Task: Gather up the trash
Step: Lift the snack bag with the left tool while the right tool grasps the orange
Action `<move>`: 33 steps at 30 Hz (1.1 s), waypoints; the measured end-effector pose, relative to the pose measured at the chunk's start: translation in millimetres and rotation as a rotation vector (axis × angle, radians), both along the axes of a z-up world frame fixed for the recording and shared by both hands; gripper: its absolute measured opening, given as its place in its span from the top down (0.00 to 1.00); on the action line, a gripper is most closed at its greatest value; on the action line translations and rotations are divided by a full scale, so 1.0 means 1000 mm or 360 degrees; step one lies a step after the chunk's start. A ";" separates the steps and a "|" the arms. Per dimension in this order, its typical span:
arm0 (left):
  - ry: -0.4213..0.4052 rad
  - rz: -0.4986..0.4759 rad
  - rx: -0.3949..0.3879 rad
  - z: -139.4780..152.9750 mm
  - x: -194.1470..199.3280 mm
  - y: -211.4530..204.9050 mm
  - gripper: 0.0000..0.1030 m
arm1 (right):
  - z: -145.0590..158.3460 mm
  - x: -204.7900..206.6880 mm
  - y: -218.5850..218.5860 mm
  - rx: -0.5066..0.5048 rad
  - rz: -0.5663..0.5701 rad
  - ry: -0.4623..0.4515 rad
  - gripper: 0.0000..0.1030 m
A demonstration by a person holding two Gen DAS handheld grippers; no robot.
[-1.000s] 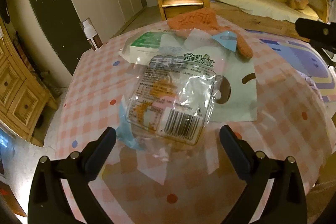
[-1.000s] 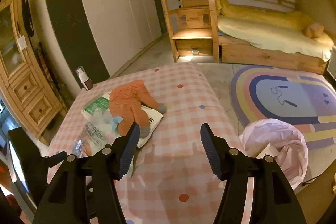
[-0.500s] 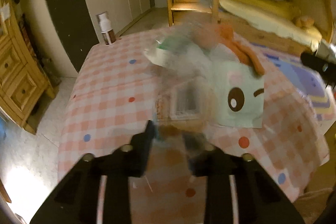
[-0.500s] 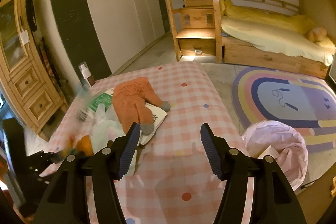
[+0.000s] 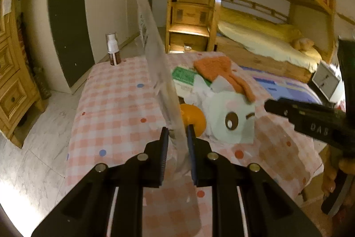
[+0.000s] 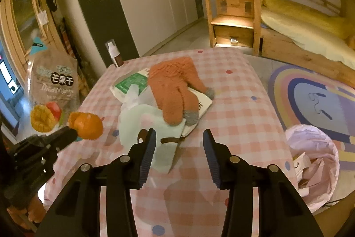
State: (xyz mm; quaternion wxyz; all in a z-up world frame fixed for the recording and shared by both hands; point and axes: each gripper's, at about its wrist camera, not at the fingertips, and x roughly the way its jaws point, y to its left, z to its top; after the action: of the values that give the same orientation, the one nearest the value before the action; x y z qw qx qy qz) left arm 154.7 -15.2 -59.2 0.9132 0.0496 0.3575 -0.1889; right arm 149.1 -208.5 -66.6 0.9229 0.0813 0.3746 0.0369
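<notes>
Left wrist view: left claw (image 5: 177,137) just narrowed, clamped on clear snack bag (image 5: 155,54), raised edge-on above checked table (image 5: 115,108). Right wrist view: right claw (image 6: 179,142) just narrowing, released, nothing between; snack bag (image 6: 53,90) aloft at left; orange peel (image 6: 86,125) beside it; pink trash bag (image 6: 315,166) on floor at right.

My left gripper (image 5: 177,137) pinches a clear snack bag (image 5: 155,46) edge-on, lifted above the checked tablecloth (image 5: 115,108); an orange peel (image 5: 194,118) lies just beyond my fingertips.
</notes>
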 end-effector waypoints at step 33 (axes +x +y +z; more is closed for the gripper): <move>0.0235 0.0180 0.0072 -0.023 0.037 -0.003 0.55 | 0.002 -0.005 -0.012 0.0010 -0.0027 0.0010 0.55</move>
State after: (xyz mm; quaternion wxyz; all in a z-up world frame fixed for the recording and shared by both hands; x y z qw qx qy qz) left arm 191.5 -18.3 -82.4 0.8923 0.0359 0.4302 -0.1320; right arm 144.6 -220.4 -64.4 0.9217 0.0876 0.3767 0.0300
